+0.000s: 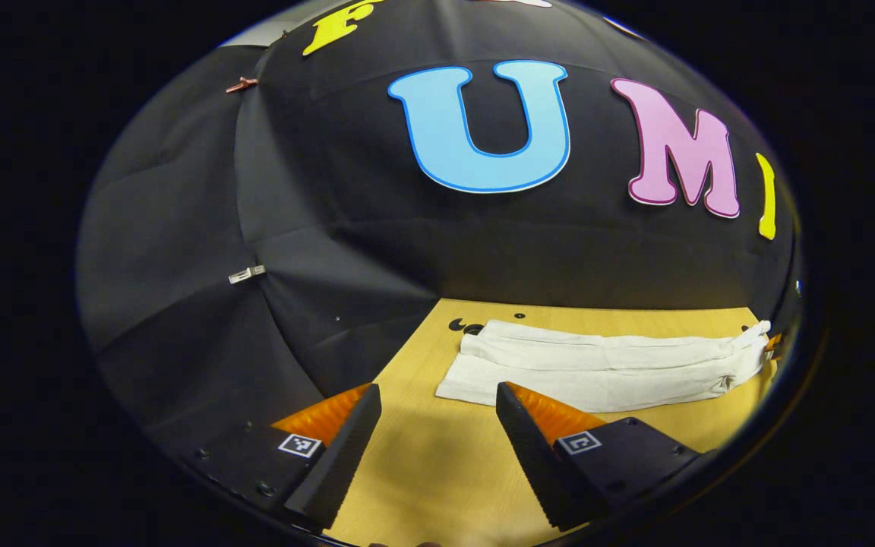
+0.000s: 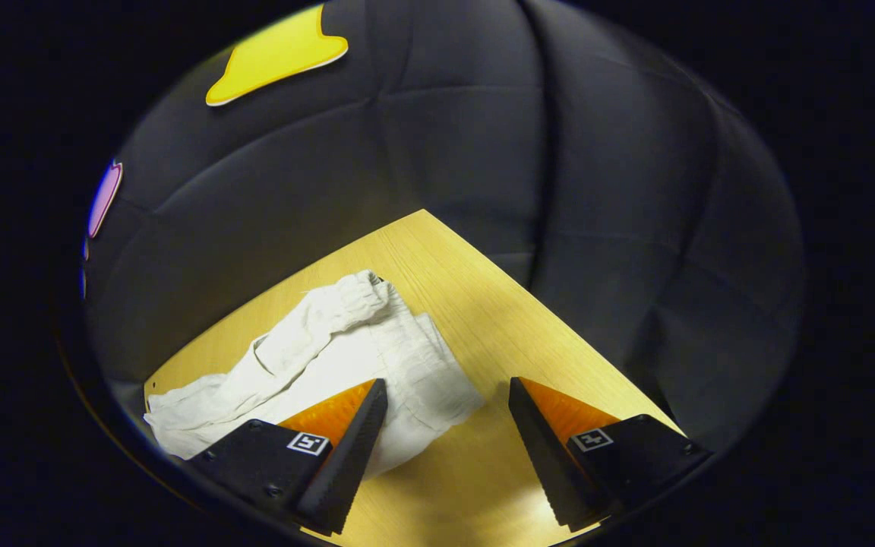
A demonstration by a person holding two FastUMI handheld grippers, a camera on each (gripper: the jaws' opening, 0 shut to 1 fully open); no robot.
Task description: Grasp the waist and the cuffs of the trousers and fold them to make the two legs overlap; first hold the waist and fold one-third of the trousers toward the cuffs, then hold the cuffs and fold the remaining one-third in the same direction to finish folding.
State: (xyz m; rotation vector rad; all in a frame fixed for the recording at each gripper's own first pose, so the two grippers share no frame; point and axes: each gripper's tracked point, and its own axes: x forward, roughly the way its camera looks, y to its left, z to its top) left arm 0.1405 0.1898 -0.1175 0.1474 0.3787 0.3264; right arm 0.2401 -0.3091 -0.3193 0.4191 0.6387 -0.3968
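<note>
Here the desk [image 1: 437, 463] is being occupied by white trousers [image 1: 604, 365] lying flat, legs overlapped. The left gripper [image 1: 437, 414] and right gripper [image 2: 445, 410] are being held above, fingers spread, nothing being pinched.

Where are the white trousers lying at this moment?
The white trousers lie flat on the wooden table, ahead and to the right in the left gripper view; in the right gripper view they lie by the left finger.
</note>
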